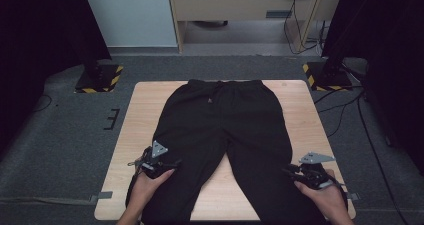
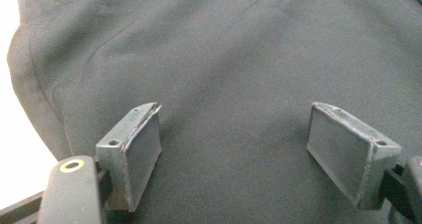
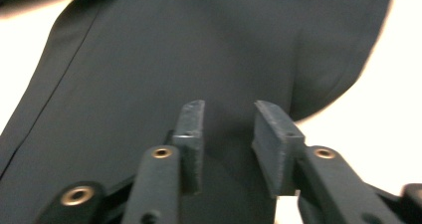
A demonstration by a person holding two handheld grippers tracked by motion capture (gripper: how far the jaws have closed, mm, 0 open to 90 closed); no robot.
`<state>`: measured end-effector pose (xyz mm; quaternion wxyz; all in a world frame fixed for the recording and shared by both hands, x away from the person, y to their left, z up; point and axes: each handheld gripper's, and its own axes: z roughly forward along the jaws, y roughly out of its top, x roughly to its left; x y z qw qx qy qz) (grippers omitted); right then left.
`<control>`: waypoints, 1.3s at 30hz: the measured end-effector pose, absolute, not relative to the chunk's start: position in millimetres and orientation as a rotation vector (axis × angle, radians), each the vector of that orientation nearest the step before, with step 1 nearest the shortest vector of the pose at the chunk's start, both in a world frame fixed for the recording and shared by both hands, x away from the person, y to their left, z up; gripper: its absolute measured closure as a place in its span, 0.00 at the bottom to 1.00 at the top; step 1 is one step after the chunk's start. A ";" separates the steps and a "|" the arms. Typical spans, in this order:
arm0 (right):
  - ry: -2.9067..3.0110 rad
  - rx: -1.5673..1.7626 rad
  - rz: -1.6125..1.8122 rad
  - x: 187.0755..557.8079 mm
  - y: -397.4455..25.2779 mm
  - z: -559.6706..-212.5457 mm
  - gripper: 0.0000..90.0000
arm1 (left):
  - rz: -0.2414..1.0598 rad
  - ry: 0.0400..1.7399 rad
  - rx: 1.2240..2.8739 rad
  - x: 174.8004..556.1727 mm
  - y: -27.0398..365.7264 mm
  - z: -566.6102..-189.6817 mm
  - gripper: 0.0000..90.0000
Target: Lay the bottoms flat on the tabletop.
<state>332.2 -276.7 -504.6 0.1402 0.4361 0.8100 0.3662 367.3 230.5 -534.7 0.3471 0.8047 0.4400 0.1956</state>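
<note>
Two hand-held grippers hovered over the trousers (image 1: 225,130) on the counter (image 1: 140,110): left (image 2: 234,144) wide open, right (image 3: 226,144) part-open, both empty. Each should pinch its leg's hem squarely.

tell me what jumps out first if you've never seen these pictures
A pair of black trousers lies spread flat across the middle of a light wooden table, waistband at the far edge and legs running toward the person. The left gripper sits over the left leg with its fingers set wide apart above the cloth. The right gripper is at the outer side of the right leg, its fingers closer together, with a gap between them.
</note>
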 end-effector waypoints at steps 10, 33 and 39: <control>2.186 1.425 1.004 403.7 -285.9 -510.1 0.51 | 0.493 1.116 2.090 366.5 241.5 -534.9 0.24; 2.079 1.505 0.908 451.7 -287.2 -513.5 0.85 | 0.582 1.265 2.062 374.9 305.4 -511.5 0.41; 2.140 1.366 1.012 431.8 -248.1 -493.0 0.67 | 0.567 1.297 1.978 392.4 303.0 -516.8 0.38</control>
